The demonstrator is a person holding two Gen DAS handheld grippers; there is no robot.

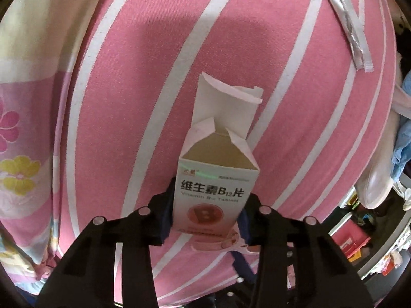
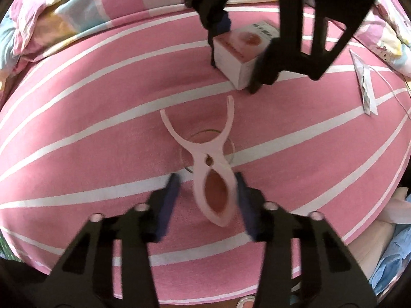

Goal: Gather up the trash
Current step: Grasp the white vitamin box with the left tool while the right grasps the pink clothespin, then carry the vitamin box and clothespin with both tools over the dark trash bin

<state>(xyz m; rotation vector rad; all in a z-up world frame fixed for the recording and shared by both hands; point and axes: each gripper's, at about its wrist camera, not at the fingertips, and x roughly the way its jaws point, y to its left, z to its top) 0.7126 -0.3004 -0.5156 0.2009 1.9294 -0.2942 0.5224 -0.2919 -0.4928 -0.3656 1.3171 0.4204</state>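
On the striped pink bed (image 1: 133,82), our left tongs (image 1: 205,210) pinch an open box (image 1: 213,179) reading "Vitamin B12 Tablets". Our right tongs (image 2: 205,200) pinch a pale pink clip (image 2: 213,177) nearby.

The bedcover (image 1: 133,82) is woven cloth, matt pink with white stripes and a faint twill grain. The vitamin box (image 1: 209,195) is thin card with a slightly glossy print (raw brownish board shows inside its open flaps). The clothes peg (image 2: 210,177) looks like smooth, pale pink plastic. A crinkled silvery foil strip (image 1: 344,20) lies shiny on the cloth.
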